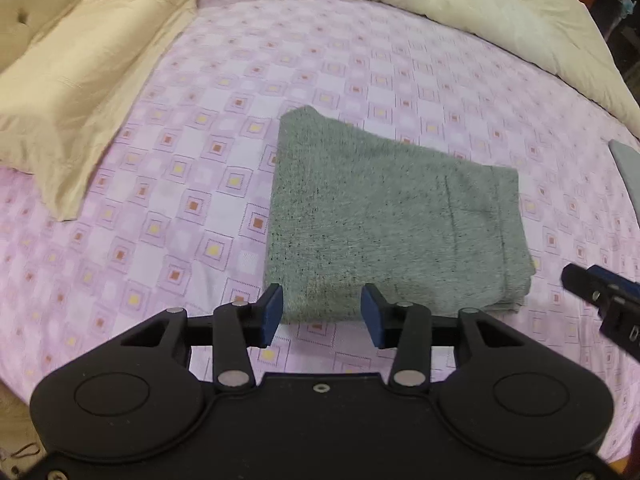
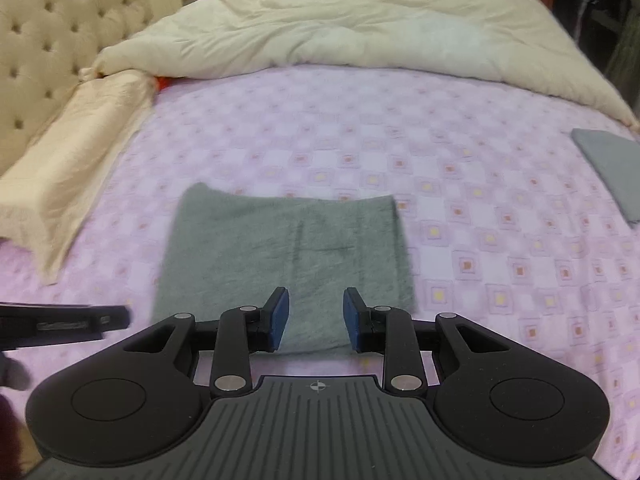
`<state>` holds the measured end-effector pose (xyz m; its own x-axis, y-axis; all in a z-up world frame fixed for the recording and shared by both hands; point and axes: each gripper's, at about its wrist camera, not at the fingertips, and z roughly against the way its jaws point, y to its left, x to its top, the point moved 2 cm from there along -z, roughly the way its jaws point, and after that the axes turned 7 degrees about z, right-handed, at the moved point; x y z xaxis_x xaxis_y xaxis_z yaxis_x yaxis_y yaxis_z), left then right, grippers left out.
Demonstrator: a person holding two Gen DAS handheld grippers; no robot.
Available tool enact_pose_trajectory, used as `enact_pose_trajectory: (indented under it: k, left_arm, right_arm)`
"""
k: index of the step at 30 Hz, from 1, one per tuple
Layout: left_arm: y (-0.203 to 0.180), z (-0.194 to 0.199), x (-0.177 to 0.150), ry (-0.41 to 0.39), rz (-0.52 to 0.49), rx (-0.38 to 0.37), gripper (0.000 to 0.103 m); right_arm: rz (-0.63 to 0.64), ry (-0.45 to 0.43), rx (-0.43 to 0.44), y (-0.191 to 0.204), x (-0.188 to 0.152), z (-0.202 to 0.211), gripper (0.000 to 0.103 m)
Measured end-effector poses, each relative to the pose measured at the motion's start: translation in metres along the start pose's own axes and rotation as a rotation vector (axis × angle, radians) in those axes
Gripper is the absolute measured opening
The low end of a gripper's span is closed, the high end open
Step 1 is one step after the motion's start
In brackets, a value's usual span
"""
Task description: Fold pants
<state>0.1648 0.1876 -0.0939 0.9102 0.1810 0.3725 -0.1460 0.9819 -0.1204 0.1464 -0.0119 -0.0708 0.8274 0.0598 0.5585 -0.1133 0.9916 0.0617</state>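
The grey knitted pants [image 1: 384, 220] lie folded into a compact rectangle on the pink patterned bed sheet [image 1: 180, 184]. They also show in the right wrist view [image 2: 280, 256]. My left gripper [image 1: 322, 318] is open and empty, hovering just above the near edge of the folded pants. My right gripper [image 2: 316, 318] is open and empty, over the near edge of the pants too. The right gripper's tip shows at the right edge of the left wrist view [image 1: 600, 292]. The left gripper's tip shows at the left of the right wrist view [image 2: 68, 322].
A cream pillow [image 1: 80, 80] lies at the left by the tufted headboard [image 2: 44, 40]. A cream duvet [image 2: 360, 28] is bunched along the far side. A folded grey cloth [image 2: 612, 168] lies at the right of the sheet.
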Motion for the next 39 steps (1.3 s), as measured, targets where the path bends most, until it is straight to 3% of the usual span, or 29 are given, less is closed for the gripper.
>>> enact_pose_trajectory:
  k: [3,15,39]
  left_arm:
    - [-0.012,0.017,-0.002,-0.013,-0.012,0.023,0.052]
    - [-0.051,0.069,-0.026,-0.086,0.012,0.086,0.052]
    - [-0.079,0.075,-0.062,-0.052,-0.013,0.114,0.053]
  right_arm:
    - [-0.013,0.025,0.057,0.001,0.003,0.013,0.028]
    - [0.068,0.019,0.054,-0.010,0.001,0.045,0.029]
    - [0.050,0.028,0.067,-0.031,-0.018,0.062,0.029]
